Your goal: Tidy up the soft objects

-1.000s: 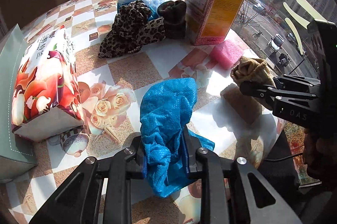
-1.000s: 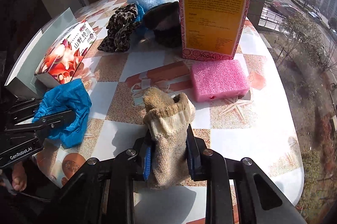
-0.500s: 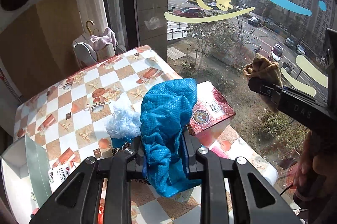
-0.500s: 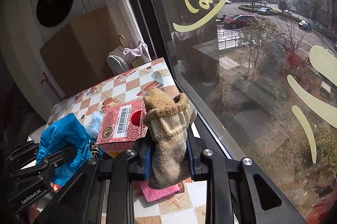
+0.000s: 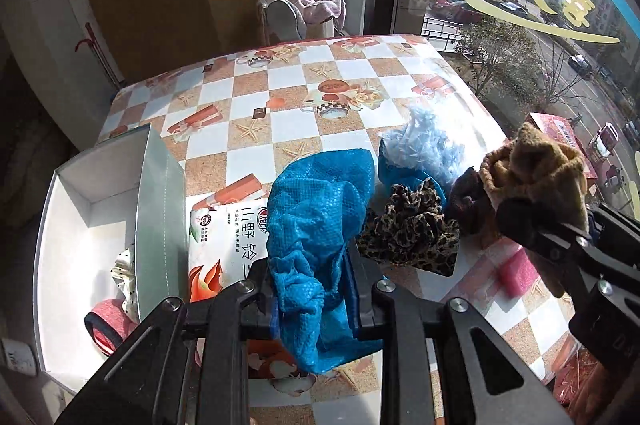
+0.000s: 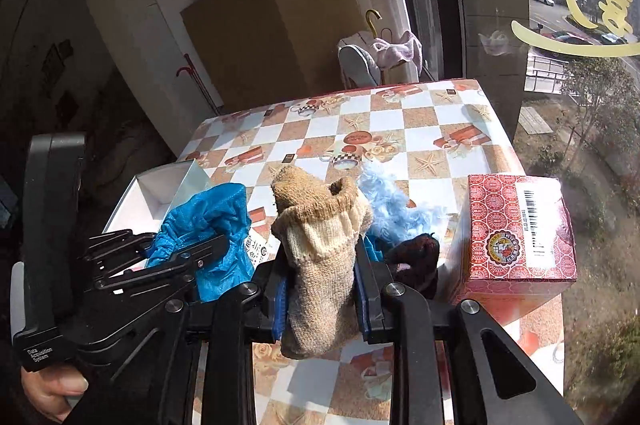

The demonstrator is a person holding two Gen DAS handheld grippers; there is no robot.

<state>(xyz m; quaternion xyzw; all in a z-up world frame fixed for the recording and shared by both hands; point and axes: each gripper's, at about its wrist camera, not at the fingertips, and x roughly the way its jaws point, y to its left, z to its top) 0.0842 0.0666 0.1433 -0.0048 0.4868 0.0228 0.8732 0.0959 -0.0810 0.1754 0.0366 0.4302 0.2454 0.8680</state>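
At the far left, an open white box (image 5: 72,225) sits at the table's edge, its grey lid (image 5: 160,225) standing upright along its right side. Inside it lie a red band (image 5: 106,321) and a white dotted scrap of cloth (image 5: 124,273). Just right of the lid lies a flowered tissue pack (image 5: 224,249), printed with Chinese characters.

The left gripper (image 5: 314,289) is held above the table (image 5: 352,97), its jaws closed tight on a blue shoe cover (image 5: 320,217) that bunches up between the fingers (image 5: 362,289) and droops below them. Behind it on the checked cloth rest a leopard-print scrunchie (image 5: 412,225) and a fluffy light-blue scrunchie (image 5: 428,149), touching each other, with a dark brown scrunchie (image 5: 468,201) just beside them.

Farther right, the right gripper (image 6: 320,297) is clamped on a tan sock (image 6: 320,257), cuff up, held in the air beside the left one. A pink sponge (image 5: 520,273) lies on the table under it. At the right edge stands a red patterned box (image 6: 516,233) with a barcode on its top, near the window.
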